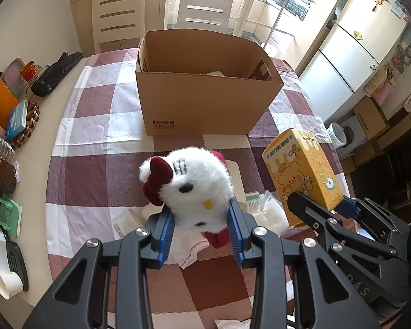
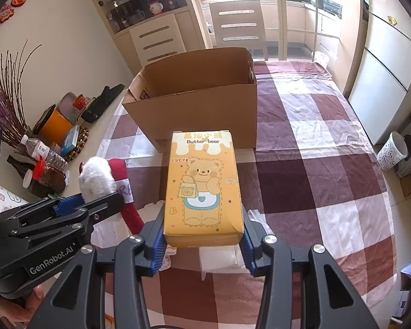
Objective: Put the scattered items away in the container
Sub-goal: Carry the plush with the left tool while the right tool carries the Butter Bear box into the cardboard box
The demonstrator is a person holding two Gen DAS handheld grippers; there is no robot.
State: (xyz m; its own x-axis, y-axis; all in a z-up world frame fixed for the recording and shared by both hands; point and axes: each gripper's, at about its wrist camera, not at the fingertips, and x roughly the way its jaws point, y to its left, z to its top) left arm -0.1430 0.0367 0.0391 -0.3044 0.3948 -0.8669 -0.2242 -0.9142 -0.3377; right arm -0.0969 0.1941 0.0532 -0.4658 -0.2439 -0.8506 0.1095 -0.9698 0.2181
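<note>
My left gripper (image 1: 202, 219) is shut on a white plush cat toy (image 1: 194, 183) with a dark red bow, held above the checked tablecloth. The right gripper (image 2: 204, 238) is shut on a yellow Butter bear box (image 2: 204, 189), lifted off the table. Each view catches the other hand: the yellow box (image 1: 304, 175) in the right gripper (image 1: 319, 205) at the right of the left wrist view, the plush toy (image 2: 101, 181) in the left gripper (image 2: 93, 204) at the left of the right wrist view. An open cardboard box (image 1: 205, 101) stands ahead on the table, with something white inside it.
White packets and a cloth (image 1: 271, 213) lie on the tablecloth (image 2: 315, 164) under the grippers. Bottles (image 2: 45, 164), an orange tin (image 1: 0, 104), a trivet and black gloves (image 1: 57, 71) crowd the table's left side. Two chairs (image 1: 205, 5) stand behind the table; a fridge (image 1: 350, 52) is at the right.
</note>
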